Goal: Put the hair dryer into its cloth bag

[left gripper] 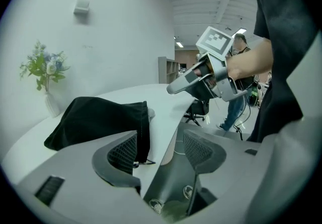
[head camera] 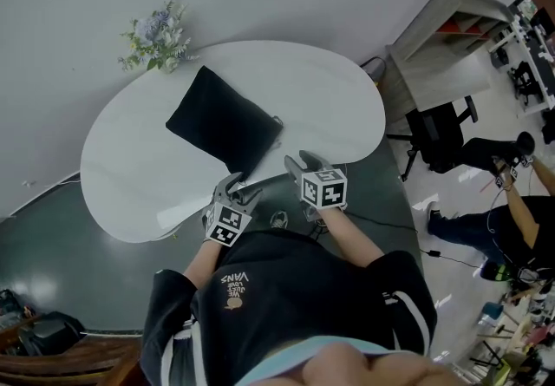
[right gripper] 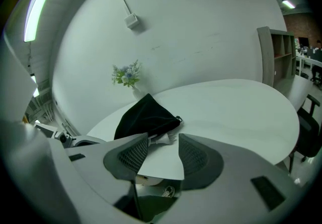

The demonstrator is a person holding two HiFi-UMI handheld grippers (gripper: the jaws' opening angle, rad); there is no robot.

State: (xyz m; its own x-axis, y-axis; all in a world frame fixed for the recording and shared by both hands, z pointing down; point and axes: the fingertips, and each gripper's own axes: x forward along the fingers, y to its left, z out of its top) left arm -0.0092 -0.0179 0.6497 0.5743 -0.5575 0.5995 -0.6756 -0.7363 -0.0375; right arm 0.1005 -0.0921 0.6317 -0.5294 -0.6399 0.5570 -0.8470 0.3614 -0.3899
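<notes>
A black cloth bag lies bulging on the white oval table, its mouth towards the table's near edge. In the right gripper view a white plug pokes out at the mouth of the bag. The hair dryer itself is not visible. My left gripper hovers at the near edge, just short of the bag's mouth, open with nothing between its jaws. Beside it my right gripper is also open and holds nothing; it points at the bag from a little way off.
A vase of flowers stands at the table's far left by the wall. Right of the table are a black office chair and a shelf unit. A seated person is on the floor side at far right.
</notes>
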